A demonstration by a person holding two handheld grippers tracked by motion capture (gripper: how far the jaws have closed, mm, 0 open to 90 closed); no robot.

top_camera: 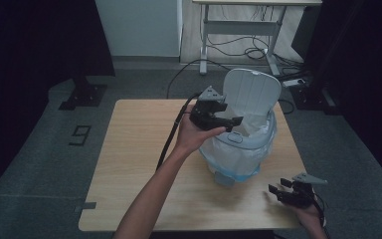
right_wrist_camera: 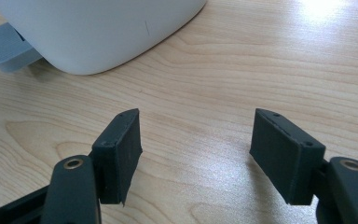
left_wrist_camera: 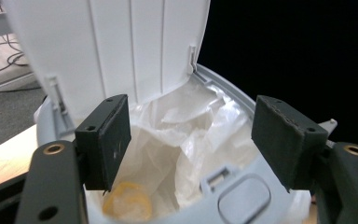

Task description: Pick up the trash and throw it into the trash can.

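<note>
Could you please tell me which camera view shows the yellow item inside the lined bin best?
The left gripper view: its open claw looks straight into the bin's bag liner, where the yellow item lies low. The high view shows the bin with its lid up, its inside unclear. The right gripper view shows the bin's outer wall.

Your left gripper (top_camera: 228,121) covers part of the near-left rim of the bin (top_camera: 238,149) in the high view, and the white liner bag (left_wrist_camera: 186,135) hides most of the inside. In the left gripper view a yellowish thing (left_wrist_camera: 127,201) lies low in the bag, too blurred and cut by the bottom edge to tell what it is. Your right hand (top_camera: 311,215) runs off the bottom edge. In the right gripper view the bin's top is cut off, its foot pedal (right_wrist_camera: 7,46) partly tucked under the body.
</note>
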